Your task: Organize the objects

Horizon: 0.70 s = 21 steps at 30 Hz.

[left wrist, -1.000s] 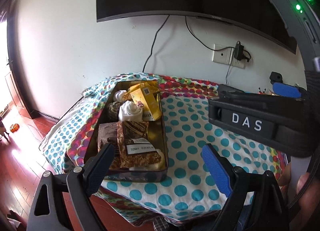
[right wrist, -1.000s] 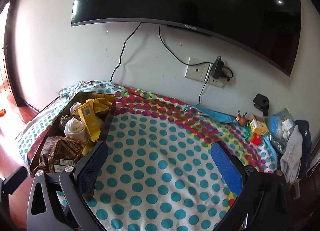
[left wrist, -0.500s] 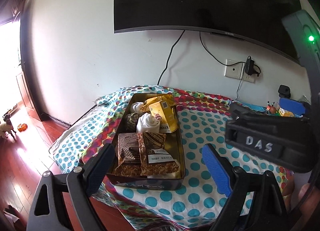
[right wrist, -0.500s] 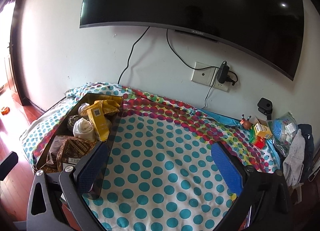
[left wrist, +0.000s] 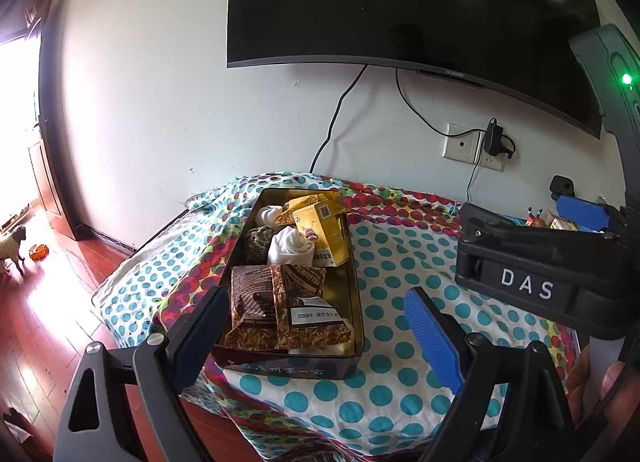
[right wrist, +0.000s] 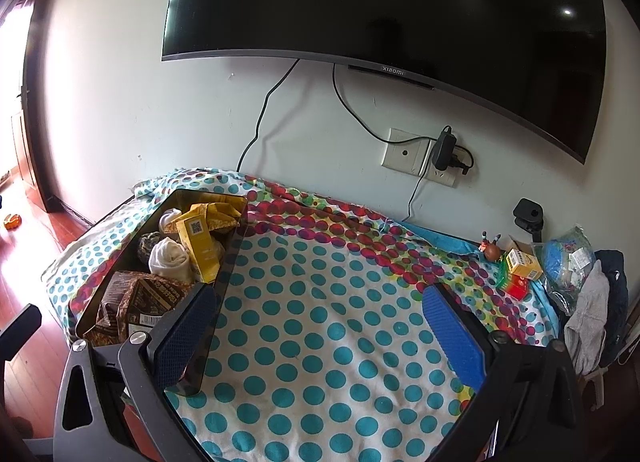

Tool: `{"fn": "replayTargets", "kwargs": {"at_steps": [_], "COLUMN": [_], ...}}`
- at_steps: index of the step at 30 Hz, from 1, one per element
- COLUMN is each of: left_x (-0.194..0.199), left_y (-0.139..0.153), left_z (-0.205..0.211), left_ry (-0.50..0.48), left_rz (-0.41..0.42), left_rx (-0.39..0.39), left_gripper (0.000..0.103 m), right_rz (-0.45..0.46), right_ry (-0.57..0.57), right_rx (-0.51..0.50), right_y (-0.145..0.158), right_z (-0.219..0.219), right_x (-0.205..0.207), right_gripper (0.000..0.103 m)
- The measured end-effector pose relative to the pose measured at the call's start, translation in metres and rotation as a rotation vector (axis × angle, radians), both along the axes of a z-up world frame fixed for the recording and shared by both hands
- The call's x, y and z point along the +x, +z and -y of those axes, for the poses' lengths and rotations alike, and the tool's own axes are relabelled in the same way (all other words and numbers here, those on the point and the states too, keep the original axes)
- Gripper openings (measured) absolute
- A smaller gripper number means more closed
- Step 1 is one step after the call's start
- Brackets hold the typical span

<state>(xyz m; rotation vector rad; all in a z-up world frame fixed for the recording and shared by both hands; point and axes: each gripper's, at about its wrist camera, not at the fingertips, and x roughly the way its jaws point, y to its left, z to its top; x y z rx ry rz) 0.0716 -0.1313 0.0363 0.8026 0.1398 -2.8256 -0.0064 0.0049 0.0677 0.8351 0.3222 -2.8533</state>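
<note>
Left wrist view: left hand-held gripper (left wrist: 316,326) spread wide, holding nothing, above the near end of a gold tin (left wrist: 357,302) at 12 o'clock | tin packed with brown snack packets (left wrist: 280,302), rolled socks (left wrist: 290,248), yellow carton (left wrist: 324,232) | right hand-held gripper (right wrist: 320,326) wide open, empty, over polka-dot surface (right wrist: 320,302), tin at 10 o'clock

The left claw's finger (left wrist: 200,336) hides the tin's (left wrist: 356,302) near-left corner; its front lettering is unreadable.
</note>
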Motion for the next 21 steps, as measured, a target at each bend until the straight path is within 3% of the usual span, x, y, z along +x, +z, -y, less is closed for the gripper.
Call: {"fn": "replayTargets", "kwargs": {"at_steps": [12,21], "left_x": [0.009,0.008], "left_y": [0.003,0.000], "left_z": [0.014,0.011], "left_ry": [0.086,0.071], "left_rz": [-0.058,-0.048], "left_rx": [0.023,0.020], "left_gripper": [0.091,0.091], "right_rz": [0.001,0.000], "right_ry": [0.008,0.016], "right_rx": [0.003,0.008], "right_y": [-0.002,-0.002], "right_z": [0.002,-0.001], "right_x": [0.001,0.004], "right_gripper": [0.103,0.103]}}
